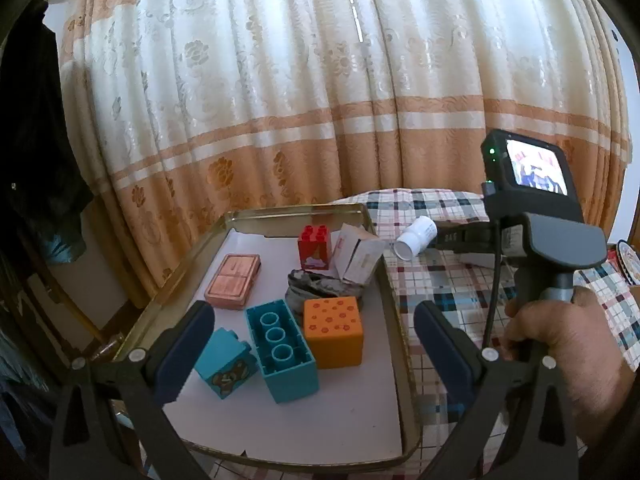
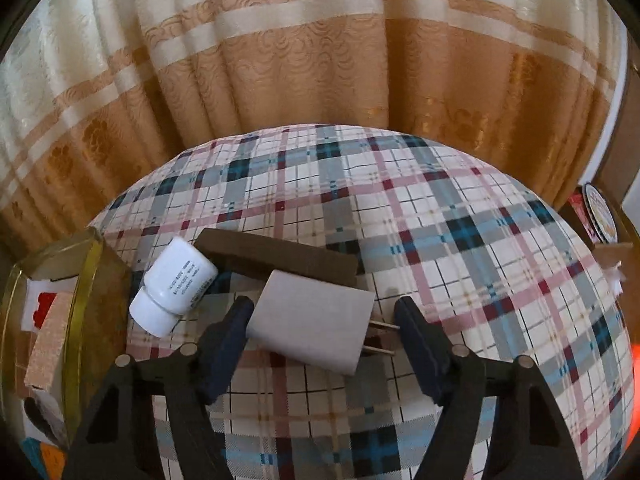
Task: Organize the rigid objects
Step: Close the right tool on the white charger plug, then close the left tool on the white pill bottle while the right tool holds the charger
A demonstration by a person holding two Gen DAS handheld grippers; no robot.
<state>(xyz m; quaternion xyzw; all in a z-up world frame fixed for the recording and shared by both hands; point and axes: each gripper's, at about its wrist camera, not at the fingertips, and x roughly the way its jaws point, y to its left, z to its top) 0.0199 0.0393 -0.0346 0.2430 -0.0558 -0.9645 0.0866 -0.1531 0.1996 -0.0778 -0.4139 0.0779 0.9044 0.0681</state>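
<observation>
The right gripper (image 2: 322, 326), jaws wide, straddles the white plug adapter (image 2: 310, 326) (prongs pointing right), apparently to lift it into the gold tin (image 1: 384, 276). The left gripper (image 1: 314, 340) hovers open and empty over the tin's toy blocks (image 1: 280, 354).

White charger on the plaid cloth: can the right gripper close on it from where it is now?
Probably yes. The right gripper is open, jaws either side of the white charger, nothing between them. The white bottle and brown block lie close behind, touching or nearly so, and might get nudged.
</observation>
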